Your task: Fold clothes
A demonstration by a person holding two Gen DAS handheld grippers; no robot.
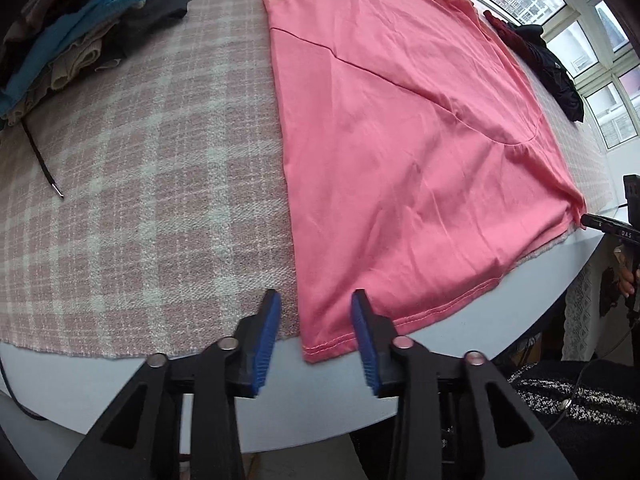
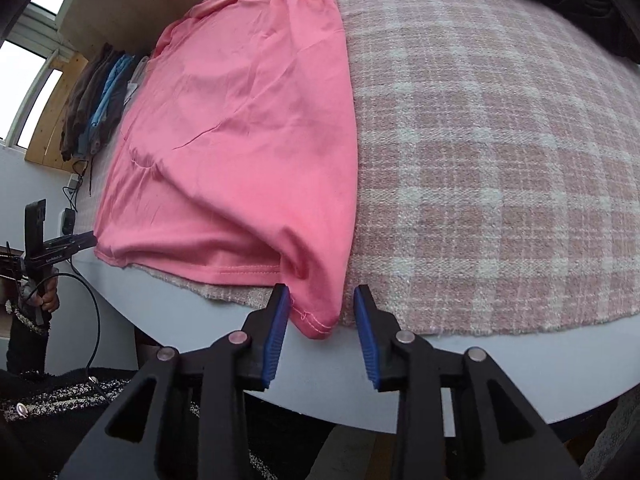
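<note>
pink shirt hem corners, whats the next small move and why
Probably close both grippers: the left gripper and right gripper each stand open around a bottom corner of the pink cotton shirt, which lies flat on the plaid cloth, not yet pinched.

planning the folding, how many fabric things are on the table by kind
pink shirt, laid flat: 1
piles of clothes: 2 (folded stack, dark heap)
plaid cloth under them: 1
total: 4
</note>
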